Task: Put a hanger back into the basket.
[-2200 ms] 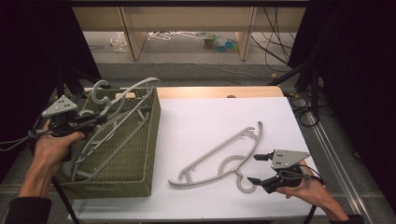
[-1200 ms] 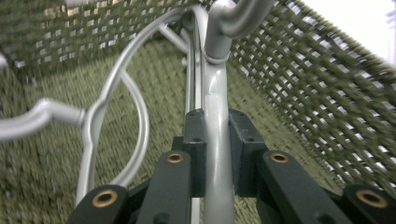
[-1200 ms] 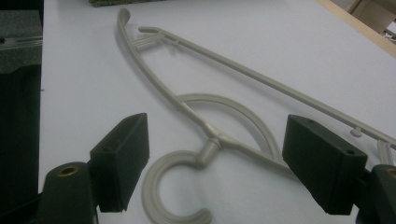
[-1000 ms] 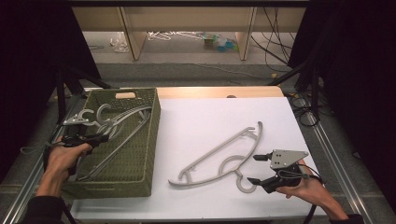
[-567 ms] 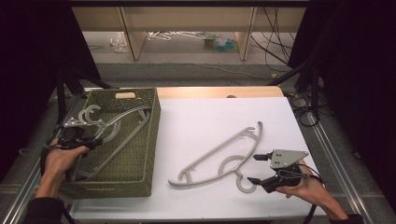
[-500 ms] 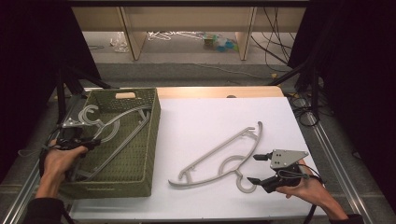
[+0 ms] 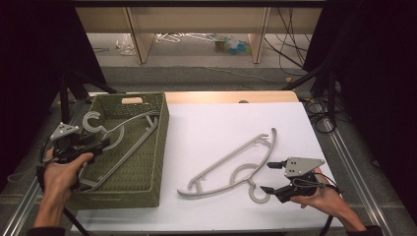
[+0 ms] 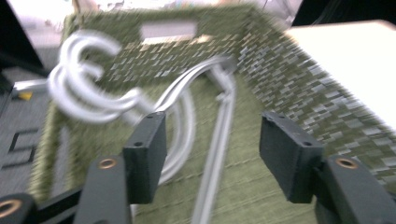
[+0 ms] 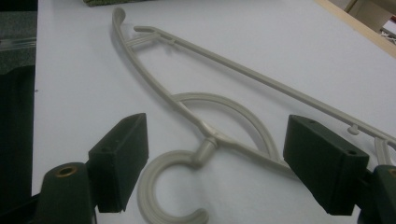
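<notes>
Work in hand: grey plastic hangers are being collected into the green woven basket at the left of the counter.

Left gripper: released. Its jaws have just been opening, and the left gripper view shows them spread with nothing pressed between the pads. The hangers in the basket lie beyond the jaws, their hooks propped over the basket's left rim and their bars resting on the basket floor.

Right gripper: jaws apart and empty, hovering just above the counter. The remaining hanger lies flat on the white surface at centre right, with its hook directly between the open jaws in the right gripper view.

Risks noted:
- The hanger on the counter lies flat and thin. A closure on the curved hook could skid off the round plastic or pivot the hanger out of line.
- Lifted by the hook alone, the long body would likely swing and could strike the basket wall during transfer.
- The hooks over the left rim sit high. A careless withdrawal of the left gripper could snag them and tip the stack out.
- Stacked hangers may interlock with the next one.
</notes>
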Motion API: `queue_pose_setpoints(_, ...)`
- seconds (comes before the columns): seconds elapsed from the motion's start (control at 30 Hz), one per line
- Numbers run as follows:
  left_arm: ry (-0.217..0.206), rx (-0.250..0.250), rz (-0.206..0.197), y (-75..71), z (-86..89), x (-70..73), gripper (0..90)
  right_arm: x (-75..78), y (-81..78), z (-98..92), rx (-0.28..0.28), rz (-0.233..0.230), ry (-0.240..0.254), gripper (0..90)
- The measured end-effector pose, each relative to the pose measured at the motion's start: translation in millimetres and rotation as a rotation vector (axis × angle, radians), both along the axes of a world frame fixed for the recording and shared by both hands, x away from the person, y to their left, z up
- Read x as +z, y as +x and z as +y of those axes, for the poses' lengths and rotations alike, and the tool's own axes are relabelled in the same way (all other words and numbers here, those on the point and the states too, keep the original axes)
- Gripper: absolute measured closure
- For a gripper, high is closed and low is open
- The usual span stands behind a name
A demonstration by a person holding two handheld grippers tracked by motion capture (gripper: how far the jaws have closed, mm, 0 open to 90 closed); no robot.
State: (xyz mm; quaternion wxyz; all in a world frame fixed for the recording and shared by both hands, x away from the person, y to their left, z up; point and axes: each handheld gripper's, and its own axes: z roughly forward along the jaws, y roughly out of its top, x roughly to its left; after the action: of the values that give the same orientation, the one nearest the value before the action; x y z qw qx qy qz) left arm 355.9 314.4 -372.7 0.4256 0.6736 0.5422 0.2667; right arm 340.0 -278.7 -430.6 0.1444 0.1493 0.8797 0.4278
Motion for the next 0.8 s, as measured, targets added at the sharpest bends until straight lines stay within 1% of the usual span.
queue_pose_setpoints(0.03, 0.002, -0.013, -0.012, -4.8, -6.6, 4.2, 37.4, 0.0, 0.2, -0.3, 0.003, -0.004, 0.000, 23.0)
queue_pose_setpoints(0.1, 0.009, -0.054, -0.038, -14.4, -21.4, 10.7, 35.5, 0.2, 0.3, -0.8, -0.001, -0.003, 0.007, 22.7)
queue_pose_setpoints(0.17, 0.012, -0.075, -0.064, -24.4, -35.3, 15.7, 31.3, 0.2, 0.8, -1.7, -0.006, -0.005, 0.008, 22.6)
queue_pose_setpoints(0.2, -0.001, -0.076, -0.071, -27.9, -40.7, 16.5, 28.9, -0.1, 1.0, -2.1, -0.009, -0.008, 0.010, 22.5)
queue_pose_setpoints(0.23, -0.015, -0.087, -0.077, -31.8, -46.6, 17.6, 25.7, -0.1, 1.2, -2.5, -0.011, -0.007, 0.012, 22.4)
queue_pose_setpoints(0.27, -0.034, -0.100, -0.093, -35.9, -52.4, 17.5, 25.3, 0.2, 1.6, -3.1, -0.013, -0.004, 0.009, 22.2)
queue_pose_setpoints(0.3, -0.055, -0.119, -0.104, -40.1, -59.8, 16.5, 25.3, -0.4, 2.1, -2.9, -0.015, -0.008, 0.013, 22.2)
queue_pose_setpoints(0.33, -0.061, -0.139, -0.104, -44.0, -66.7, 15.3, 25.1, 0.1, 2.2, -3.5, -0.017, -0.009, 0.005, 22.1)
queue_pose_setpoints(0.37, -0.068, -0.147, -0.103, -46.0, -71.1, 13.8, 24.8, 0.2, 2.1, -3.7, -0.018, -0.007, 0.011, 22.1)
queue_pose_setpoints(0.43, -0.078, -0.167, -0.112, -50.0, -81.5, 10.0, 23.2, -0.2, 2.5, -3.3, -0.020, -0.013, 0.018, 22.0)
queue_pose_setpoints(0.5, -0.090, -0.191, -0.116, -54.0, -93.8, 5.6, 22.9, 0.2, 2.4, -3.9, -0.023, -0.009, 0.014, 21.8)
queue_pose_setpoints(0.57, -0.105, -0.230, -0.126, -59.2, -108.7, 1.8, 22.0, 0.5, 2.2, -4.3, -0.025, -0.012, 0.017, 21.7)
queue_pose_setpoints(0.6, -0.105, -0.247, -0.130, -61.5, -115.5, 0.5, 21.6, 0.1, 2.8, -4.4, -0.018, -0.019, 0.021, 21.8)
queue_pose_setpoints(0.63, -0.105, -0.262, -0.133, -64.3, -124.2, -1.0, 21.1, 0.3, 2.7, -4.4, -0.026, -0.018, 0.030, 21.7)
queue_pose_setpoints(0.67, -0.106, -0.276, -0.136, -65.5, -128.7, -1.7, 20.6, 0.4, 2.9, -4.8, -0.028, -0.021, 0.031, 21.7)
queue_pose_setpoints(0.7, -0.101, -0.289, -0.148, -67.1, -134.4, -2.9, 20.3, 0.5, 2.9, -5.0, -0.028, -0.022, 0.032, 21.6)
queue_pose_setpoints(0.77, -0.058, -0.294, -0.174, -71.3, -145.6, -6.7, 19.6, 0.7, 2.6, -5.1, -0.031, -0.021, 0.034, 21.7)
queue_pose_setpoints(0.8, -0.067, -0.301, -0.174, -72.7, -148.7, -8.2, 18.4, 0.8, 2.4, -5.2, -0.029, -0.028, 0.032, 21.7)
